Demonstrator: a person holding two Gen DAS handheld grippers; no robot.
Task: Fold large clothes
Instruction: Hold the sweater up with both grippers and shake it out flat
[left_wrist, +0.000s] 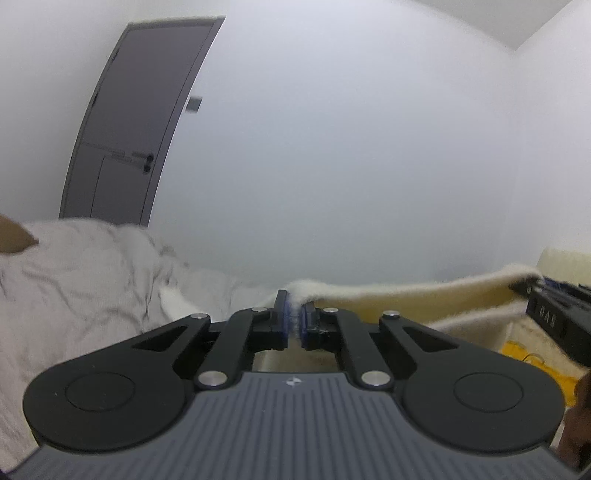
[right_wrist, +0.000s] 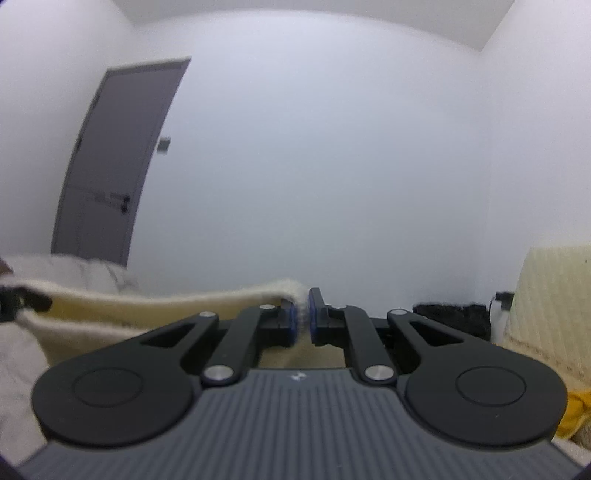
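A: Closest to the lens is the left tool (left_wrist: 294, 323), its blue pads pinched together on a corner of the fluffy cream garment (left_wrist: 424, 295).

B: And the right tool (right_wrist: 303, 317)?

A: Same story: pads clamped on the opposite corner of that garment (right_wrist: 147, 306), with only a tuft of fleece showing between them.

B: So where does the garment hang?

A: Its top edge runs taut between the two tools, lifted above the bed (left_wrist: 74, 288). The rest drops below the tools, out of sight. From the left view, the right tool (left_wrist: 532, 291) shows at the garment's far end.

B: Anything past the garment?

A: Rumpled white bedding left of it, a grey door (left_wrist: 136, 125) behind that, plain wall ahead. Right of the garment lie a pale quilted headboard (right_wrist: 554, 295) and something yellow (right_wrist: 576, 413), too cropped to name.

B: How far along, you reckon?

A: Early, I'd judge. The piece is spread and held up; no fold is visible yet. Laying it flat and folding all remain.
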